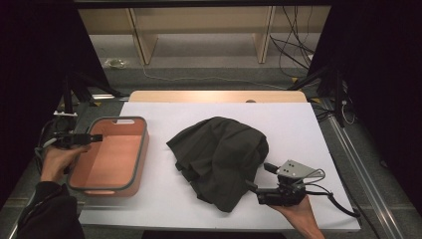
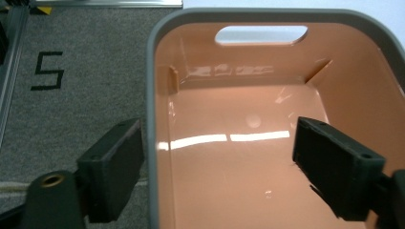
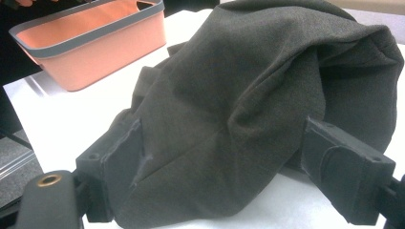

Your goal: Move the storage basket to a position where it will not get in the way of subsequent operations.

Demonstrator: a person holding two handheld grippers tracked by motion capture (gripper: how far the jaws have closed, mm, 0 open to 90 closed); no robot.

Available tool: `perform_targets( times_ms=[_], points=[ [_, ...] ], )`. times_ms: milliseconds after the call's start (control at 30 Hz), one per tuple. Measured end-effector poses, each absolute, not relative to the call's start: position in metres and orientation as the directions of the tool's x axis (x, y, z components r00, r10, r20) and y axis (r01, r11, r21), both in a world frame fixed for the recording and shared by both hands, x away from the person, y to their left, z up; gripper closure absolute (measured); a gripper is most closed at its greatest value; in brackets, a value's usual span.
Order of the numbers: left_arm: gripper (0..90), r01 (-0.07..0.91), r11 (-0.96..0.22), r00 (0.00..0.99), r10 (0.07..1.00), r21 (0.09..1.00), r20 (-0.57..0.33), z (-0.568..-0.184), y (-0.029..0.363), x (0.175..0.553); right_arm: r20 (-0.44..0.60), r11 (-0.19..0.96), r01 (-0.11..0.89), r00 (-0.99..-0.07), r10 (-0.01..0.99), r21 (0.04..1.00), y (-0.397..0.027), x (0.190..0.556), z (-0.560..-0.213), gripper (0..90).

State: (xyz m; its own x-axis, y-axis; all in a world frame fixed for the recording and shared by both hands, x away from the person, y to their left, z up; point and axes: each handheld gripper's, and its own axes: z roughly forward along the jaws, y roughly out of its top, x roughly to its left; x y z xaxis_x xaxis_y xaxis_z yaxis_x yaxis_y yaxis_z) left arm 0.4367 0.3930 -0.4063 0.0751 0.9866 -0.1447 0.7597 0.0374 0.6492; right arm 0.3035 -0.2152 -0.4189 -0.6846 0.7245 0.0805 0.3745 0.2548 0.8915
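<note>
— Any writing to read?

— One mark; a black "5" (image 2: 47,70) on the grey carpet (image 2: 86,57), seen in the left gripper view just left of the basket; no brand or label on the basket or the cloth that I can make out.

— Where is the left gripper?

— The left gripper (image 1: 94,138) is at the left wall of the salmon basket (image 1: 144,149); its jaws straddle the grey rim (image 2: 153,143), one jaw outside over the carpet, the other inside above the glossy floor; they stand apart and do not press on the rim; released, holding nothing.

— And the right?

— The right gripper (image 1: 259,178) is at the near right edge of the dark garment (image 1: 219,154), which lies crumpled in a heap mid-table on the white sheet (image 1: 298,124), well apart from the basket; in the right gripper view the cloth (image 3: 248,95) bulges between the wide-set jaws, the left jaw touching a fold; whether it actually pinches the fabric I cannot tell.
</note>
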Motion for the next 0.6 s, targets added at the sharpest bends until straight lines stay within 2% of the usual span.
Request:
perform_targets(
  times_ms=[133,300,600],
  points=[
    [24.7,0.775,0.039,0.062,0.989,0.63,-0.137,-0.407,0.398,0.435,0.081,0.256,0.376,-0.685,0.724,0.891,-0.215,0.303,-0.419,16.9],
    [38.8,0.799,0.056,0.038,0.989,0.599,-0.143,-0.408,0.406,0.433,0.082,0.254,0.374,-0.686,0.723,0.892,-0.215,0.303,-0.419,16.9],
    [57.7,0.832,0.071,0.012,0.989,0.55,-0.145,-0.412,0.415,0.43,0.082,0.253,0.374,-0.686,0.723,0.892,-0.215,0.304,-0.419,16.9]
  ],
)
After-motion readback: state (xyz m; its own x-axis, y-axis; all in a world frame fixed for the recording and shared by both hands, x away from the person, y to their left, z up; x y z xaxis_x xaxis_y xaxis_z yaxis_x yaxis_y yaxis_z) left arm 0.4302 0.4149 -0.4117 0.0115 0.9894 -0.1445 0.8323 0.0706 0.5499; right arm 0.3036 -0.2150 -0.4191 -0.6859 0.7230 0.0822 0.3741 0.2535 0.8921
